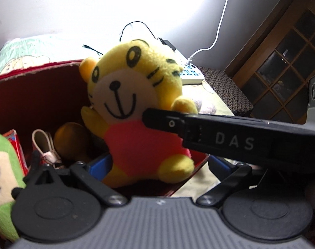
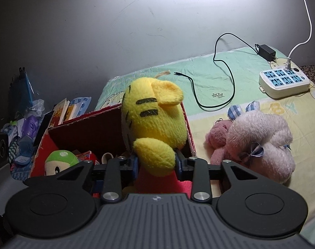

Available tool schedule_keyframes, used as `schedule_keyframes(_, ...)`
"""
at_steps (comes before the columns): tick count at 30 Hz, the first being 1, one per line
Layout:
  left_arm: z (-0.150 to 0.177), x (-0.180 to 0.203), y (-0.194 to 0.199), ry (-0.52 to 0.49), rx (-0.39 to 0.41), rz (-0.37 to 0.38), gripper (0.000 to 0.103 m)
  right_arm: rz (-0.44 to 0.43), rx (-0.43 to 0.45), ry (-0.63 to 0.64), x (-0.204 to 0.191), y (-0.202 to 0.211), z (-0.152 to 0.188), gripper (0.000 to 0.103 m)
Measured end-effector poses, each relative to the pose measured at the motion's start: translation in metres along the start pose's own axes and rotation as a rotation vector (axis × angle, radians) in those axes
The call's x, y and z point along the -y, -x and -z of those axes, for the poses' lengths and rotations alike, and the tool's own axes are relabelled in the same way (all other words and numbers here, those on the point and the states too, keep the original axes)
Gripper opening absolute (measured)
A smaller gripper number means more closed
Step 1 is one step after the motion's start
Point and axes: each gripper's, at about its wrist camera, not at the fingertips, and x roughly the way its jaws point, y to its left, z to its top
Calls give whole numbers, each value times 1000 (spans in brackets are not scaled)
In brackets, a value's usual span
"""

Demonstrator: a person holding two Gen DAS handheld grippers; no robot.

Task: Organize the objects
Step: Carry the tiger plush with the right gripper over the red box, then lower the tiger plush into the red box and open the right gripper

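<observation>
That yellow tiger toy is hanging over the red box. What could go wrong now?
1. The right tool pinches the yellow plush tiger only low on its soft body, so it could slip or tip.
2. It hangs near the right wall of the red cardboard box; released there, it might catch the rim and tumble onto the bed.
3. The green plush toy and other items already fill the box, so the tiger may sit high.

The left wrist camera sits low and very near, facing the front of the yellow tiger plush (image 1: 134,112) at twelve o'clock, with the red box (image 1: 37,95) from nine to twelve. The right wrist camera looks at the same plush (image 2: 155,124) from behind, again close, bedsheet (image 2: 251,108) toward two o'clock. Both views share plush, box and the power strip (image 2: 284,83).
</observation>
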Motion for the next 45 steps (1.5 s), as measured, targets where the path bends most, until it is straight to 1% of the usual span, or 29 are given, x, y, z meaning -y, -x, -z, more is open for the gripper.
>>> schedule_keyframes(3,-1,-2,-4,15,-12,3,98,5,-16,-11,2,-13,-2,35)
schedule_keyframes(6,-2,-1,-8,15,-26,-25,98,9,-33,3,2,-20,-4,36)
schedule_keyframes(8,-1,-1,-11,18,-40,-44,98,3,-32,4,3,-18,-4,37)
schedule_keyframes(11,-2,-5,-16,46,-65,-51,98,-34,0,7,4,-6,-3,42)
schedule_keyframes(14,-2,-4,-13,50,-59,-43,98,-51,47,3,6,6,-5,42)
schedule_keyframes(15,-1,-2,-12,43,-57,-47,99,-59,70,3,6,10,-6,44)
schedule_keyframes(17,-1,0,-12,34,-55,-59,99,-70,127,16,5,17,-8,45)
schedule_keyframes(19,0,1,-13,40,-58,-63,100,-85,206,30,2,25,-12,45)
schedule_keyframes(21,-2,1,-16,49,-63,-65,100,-98,270,69,-4,26,-20,45)
schedule_keyframes(23,-2,2,-17,51,-63,-69,100,-91,293,117,-10,18,-29,44)
schedule_keyframes(24,-2,4,-17,48,-62,-72,100,-94,286,130,-11,13,-33,42)
schedule_keyframes(26,-2,4,-17,47,-60,-85,99,-130,236,120,-7,-2,-41,39)
schedule_keyframes(27,-2,2,-17,60,-57,-103,99,-135,209,108,-6,-8,-44,39)
schedule_keyframes(31,-2,-13,-20,127,-85,-68,100,-92,116,125,-1,-26,-46,38)
schedule_keyframes(33,-1,-10,-21,117,-86,-76,99,-75,79,129,1,-32,-43,38)
schedule_keyframes(36,-1,-6,-25,104,-91,-88,99,-69,56,122,7,-38,-40,38)
schedule_keyframes(38,-1,-6,-25,109,-91,-75,101,-59,53,143,6,-40,-38,38)
schedule_keyframes(41,-2,0,-26,93,-87,-82,102,-52,98,159,4,-31,-36,38)
schedule_keyframes(43,-4,1,-27,89,-91,-77,103,-59,120,141,8,-24,-36,38)
schedule_keyframes(45,-4,4,-26,81,-93,-74,103,-65,132,98,15,-19,-37,41)
